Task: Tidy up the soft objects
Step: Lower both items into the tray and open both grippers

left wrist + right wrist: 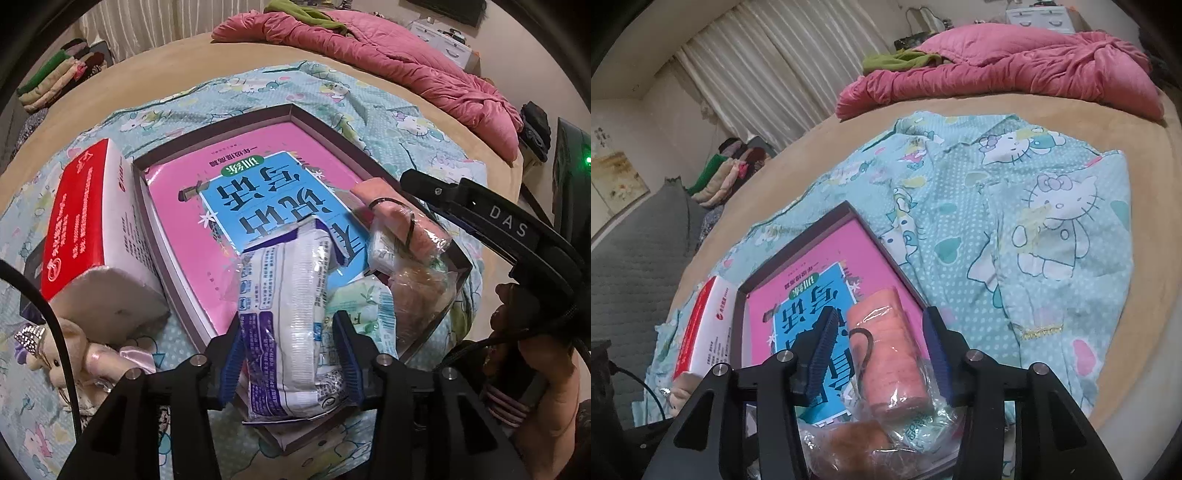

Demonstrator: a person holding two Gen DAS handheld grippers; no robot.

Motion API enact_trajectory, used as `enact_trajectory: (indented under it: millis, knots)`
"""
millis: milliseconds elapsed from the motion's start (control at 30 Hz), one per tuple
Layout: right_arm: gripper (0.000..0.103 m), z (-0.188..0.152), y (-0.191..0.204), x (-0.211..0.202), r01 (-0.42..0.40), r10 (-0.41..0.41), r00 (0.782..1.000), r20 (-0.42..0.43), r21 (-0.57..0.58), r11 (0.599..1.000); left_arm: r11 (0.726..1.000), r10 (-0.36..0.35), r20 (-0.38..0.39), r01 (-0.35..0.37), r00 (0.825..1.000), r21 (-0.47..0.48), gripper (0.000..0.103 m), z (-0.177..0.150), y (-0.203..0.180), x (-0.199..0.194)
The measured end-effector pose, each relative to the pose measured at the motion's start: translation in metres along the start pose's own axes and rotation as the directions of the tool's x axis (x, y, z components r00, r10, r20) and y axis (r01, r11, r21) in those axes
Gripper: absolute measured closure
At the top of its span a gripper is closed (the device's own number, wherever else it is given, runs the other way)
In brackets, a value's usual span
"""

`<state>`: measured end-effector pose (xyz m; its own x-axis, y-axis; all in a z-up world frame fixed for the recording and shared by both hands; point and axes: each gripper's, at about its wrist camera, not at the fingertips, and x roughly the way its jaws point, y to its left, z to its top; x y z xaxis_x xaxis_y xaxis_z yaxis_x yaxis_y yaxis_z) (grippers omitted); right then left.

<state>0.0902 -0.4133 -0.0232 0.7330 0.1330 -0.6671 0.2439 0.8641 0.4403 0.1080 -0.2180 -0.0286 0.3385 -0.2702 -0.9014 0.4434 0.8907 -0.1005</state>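
A shallow purple-rimmed box on the bed holds a pink and blue book and several soft packs. My left gripper has its blue pads on both sides of a white and purple tissue pack, over the box's near end. A green tissue pack and a pink wrapped roll lie beside it. In the right wrist view my right gripper stands open around the pink roll, which lies in the box with a gap at each pad.
A red and white tissue box leans at the box's left side. A small plush toy lies near left. A Hello Kitty sheet covers the tan bed. A pink quilt lies at the far end.
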Motion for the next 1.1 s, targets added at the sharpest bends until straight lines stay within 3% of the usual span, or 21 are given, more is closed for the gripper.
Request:
enact_trajectory:
  millis: [267,467,733,967,1100]
  knots:
    - [0.054,-0.002,0.003,0.002,0.003,-0.003,1.000,-0.010,-0.009,1.000,0.999,-0.027,0.004,0.028,1.000,-0.028,0.047,-0.003,0.005,0.000]
    - [0.054,-0.004,0.003,0.005,-0.006,0.006,1.000,-0.022,-0.009,1.000,0.994,-0.078,0.049,0.081,0.996,-0.067,0.038,-0.005,0.013,-0.012]
    - [0.054,-0.003,0.001,0.003,-0.007,0.007,1.000,-0.019,-0.005,1.000,0.989,-0.109,0.069,0.115,0.992,-0.096,0.037,-0.011,0.021,-0.024]
    - [0.054,-0.004,0.000,0.003,-0.004,0.004,1.000,-0.017,-0.006,1.000,0.977,-0.187,0.061,0.192,0.980,-0.092,0.037,-0.022,0.014,-0.028]
    - [0.054,-0.003,0.000,0.002,-0.002,0.002,1.000,-0.013,-0.010,1.000,0.981,-0.174,0.052,0.177,0.983,-0.077,0.037,-0.020,0.004,-0.022]
